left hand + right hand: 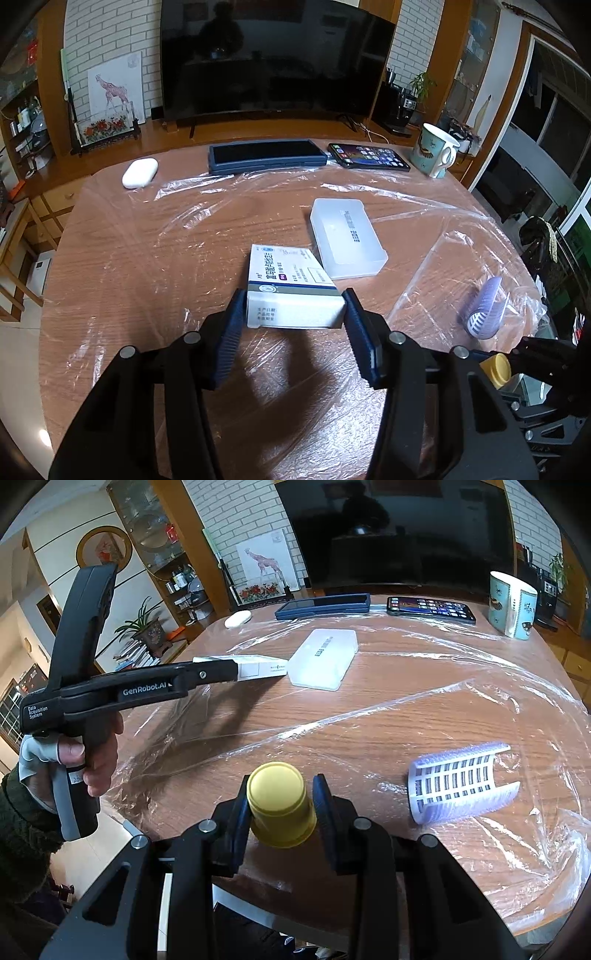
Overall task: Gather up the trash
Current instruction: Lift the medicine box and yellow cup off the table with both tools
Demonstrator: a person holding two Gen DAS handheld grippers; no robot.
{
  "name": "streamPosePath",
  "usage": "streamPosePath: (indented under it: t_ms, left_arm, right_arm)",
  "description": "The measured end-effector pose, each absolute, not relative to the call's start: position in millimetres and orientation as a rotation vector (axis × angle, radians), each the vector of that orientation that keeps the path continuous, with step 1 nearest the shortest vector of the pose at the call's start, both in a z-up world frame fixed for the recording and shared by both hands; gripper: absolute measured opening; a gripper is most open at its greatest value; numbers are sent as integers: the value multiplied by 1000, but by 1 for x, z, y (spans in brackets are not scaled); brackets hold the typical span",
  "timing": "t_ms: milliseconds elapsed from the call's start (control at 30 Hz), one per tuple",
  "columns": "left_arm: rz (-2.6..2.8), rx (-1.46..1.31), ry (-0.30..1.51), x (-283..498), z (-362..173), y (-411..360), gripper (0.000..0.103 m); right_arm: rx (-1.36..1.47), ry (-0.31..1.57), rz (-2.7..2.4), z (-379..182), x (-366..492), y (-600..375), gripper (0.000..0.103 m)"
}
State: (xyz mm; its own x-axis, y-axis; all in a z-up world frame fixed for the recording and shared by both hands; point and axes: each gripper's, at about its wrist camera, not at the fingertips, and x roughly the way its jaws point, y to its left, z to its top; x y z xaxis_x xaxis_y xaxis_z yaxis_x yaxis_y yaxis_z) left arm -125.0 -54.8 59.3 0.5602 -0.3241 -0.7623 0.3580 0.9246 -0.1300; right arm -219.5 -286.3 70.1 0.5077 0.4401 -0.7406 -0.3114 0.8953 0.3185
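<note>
While clamped: medicine box, yellow cap.

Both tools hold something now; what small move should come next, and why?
Probably carry both items off the table toward wherever the trash goes; no bin shows in either view. The left tool is shut on the white medicine box, and the right tool is shut on the yellow cap, so neither can take the purple hair roller yet.
</note>
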Motion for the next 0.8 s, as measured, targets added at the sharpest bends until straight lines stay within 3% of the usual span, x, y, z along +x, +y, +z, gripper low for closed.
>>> streamPosePath:
  t_ms: [800]
  left_arm:
    - [-458, 64, 804, -166, 101, -56, 53]
  right_arm:
    - [123, 905, 466, 85, -230, -292, 33]
